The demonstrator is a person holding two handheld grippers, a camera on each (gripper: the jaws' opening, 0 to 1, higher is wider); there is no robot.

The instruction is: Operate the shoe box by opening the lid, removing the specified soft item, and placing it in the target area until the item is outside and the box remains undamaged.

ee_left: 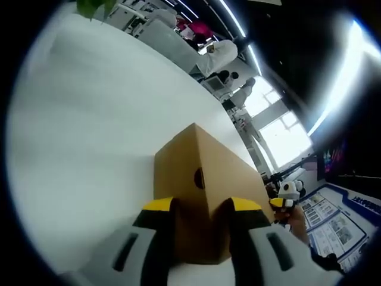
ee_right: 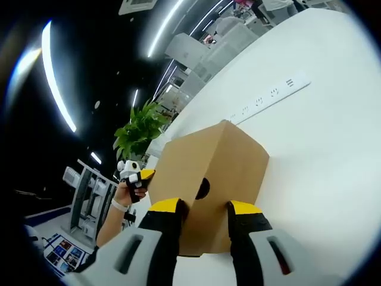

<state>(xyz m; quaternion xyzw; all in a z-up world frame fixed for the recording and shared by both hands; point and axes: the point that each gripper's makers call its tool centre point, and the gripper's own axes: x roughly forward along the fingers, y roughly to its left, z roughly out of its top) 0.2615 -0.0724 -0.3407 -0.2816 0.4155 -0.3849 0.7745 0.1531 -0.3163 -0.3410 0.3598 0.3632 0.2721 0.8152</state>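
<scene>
A brown cardboard shoe box with a round finger hole in its end lies closed on the white table. My left gripper has its yellow-tipped jaws pressed against both sides of the box's near end. In the right gripper view the same box shows its opposite end, also with a hole, and my right gripper clamps that end the same way. Each gripper shows in the other's view beyond the box: the right gripper with a hand, and the left gripper with a hand. The box's contents are hidden.
A white power strip lies on the table beyond the box. A green potted plant stands at the table's edge. People in white are at desks in the background, and posters hang low on the right.
</scene>
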